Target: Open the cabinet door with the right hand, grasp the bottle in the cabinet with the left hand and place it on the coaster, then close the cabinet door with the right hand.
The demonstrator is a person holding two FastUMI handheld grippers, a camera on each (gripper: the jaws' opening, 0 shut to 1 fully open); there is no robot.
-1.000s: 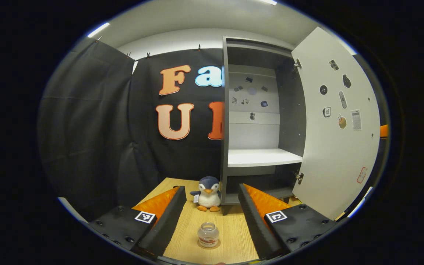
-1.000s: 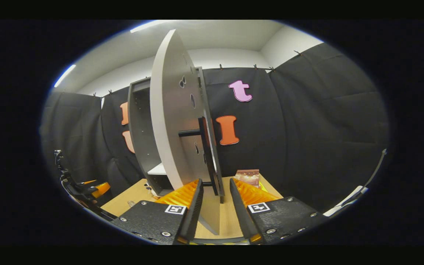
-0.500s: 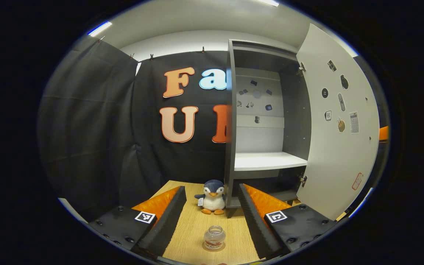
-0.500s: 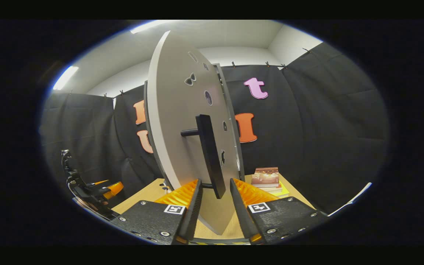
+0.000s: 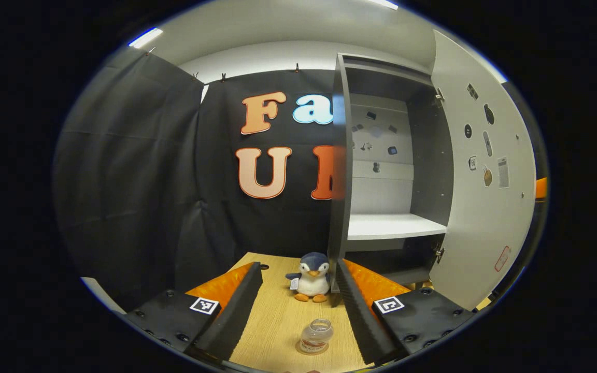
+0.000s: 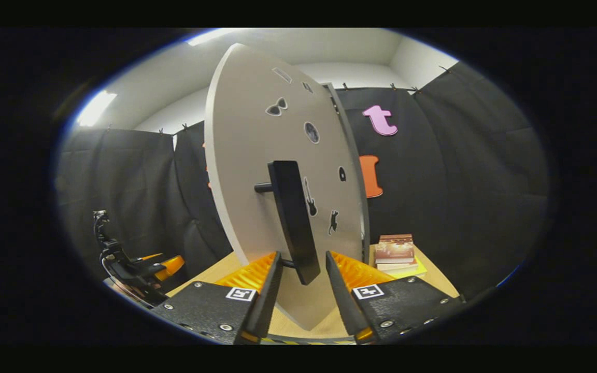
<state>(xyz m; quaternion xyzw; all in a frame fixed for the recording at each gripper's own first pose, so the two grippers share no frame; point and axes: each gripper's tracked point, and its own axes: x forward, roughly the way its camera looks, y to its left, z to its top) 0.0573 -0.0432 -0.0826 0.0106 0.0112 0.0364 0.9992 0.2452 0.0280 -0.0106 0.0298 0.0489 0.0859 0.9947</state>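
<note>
A small clear bottle point(image 5: 315, 335) with a red label stands on a thin round coaster point(image 5: 301, 352) on the wooden table point(image 5: 278, 321). It sits low between the fingers of my left gripper point(image 5: 298, 267), which is open and not touching it. The grey cabinet point(image 5: 381, 228) is open, its white door point(image 5: 485, 207) swung out to the right. In the right gripper view the door point(image 6: 257, 155) faces me. The lower end of its black bar handle point(image 6: 290, 217) hangs between the fingers of my right gripper point(image 6: 303, 255), with a gap on each side.
A penguin plush point(image 5: 313, 277) sits on the table by the cabinet's left wall. A stack of books point(image 6: 396, 254) lies on the table right of the door. My left gripper point(image 6: 138, 264) shows far left in the right gripper view. Black cloth walls surround the booth.
The door has swung further toward the cabinet, with my right gripper following its handle. The left gripper view has drifted left, so the bottle and cabinet sit further right in it.
</note>
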